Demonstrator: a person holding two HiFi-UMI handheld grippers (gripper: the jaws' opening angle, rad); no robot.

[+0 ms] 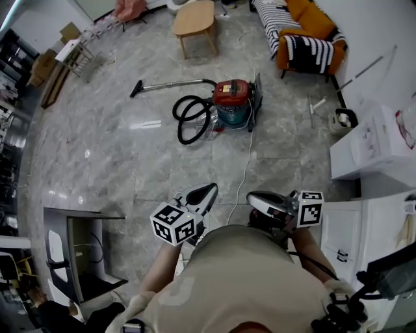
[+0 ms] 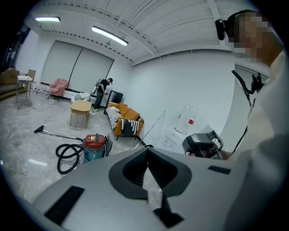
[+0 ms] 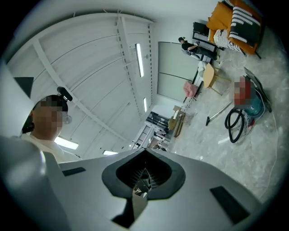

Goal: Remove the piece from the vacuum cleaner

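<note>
The vacuum cleaner (image 1: pixel 233 99) stands on the marble floor a few steps ahead, a red-topped teal canister with a black hose (image 1: pixel 188 121) coiled at its left and a wand (image 1: pixel 170 83) lying beyond. It shows small in the left gripper view (image 2: pixel 94 145) and the right gripper view (image 3: pixel 247 100). Both grippers are held close to the person's body, far from the vacuum. The left gripper (image 1: pixel 209 189) (image 2: pixel 148 167) is shut with nothing in it. The right gripper (image 1: pixel 255 197) (image 3: pixel 143 178) is shut and empty too, tilted upward toward the ceiling.
A white power cable (image 1: pixel 247 162) runs from the vacuum toward the person. A wooden table (image 1: pixel 195 19) and an orange sofa (image 1: pixel 305 29) stand at the back. White boxes (image 1: pixel 370 140) and a small bin (image 1: pixel 342 119) are at the right, a dark cabinet (image 1: pixel 84 250) at the left.
</note>
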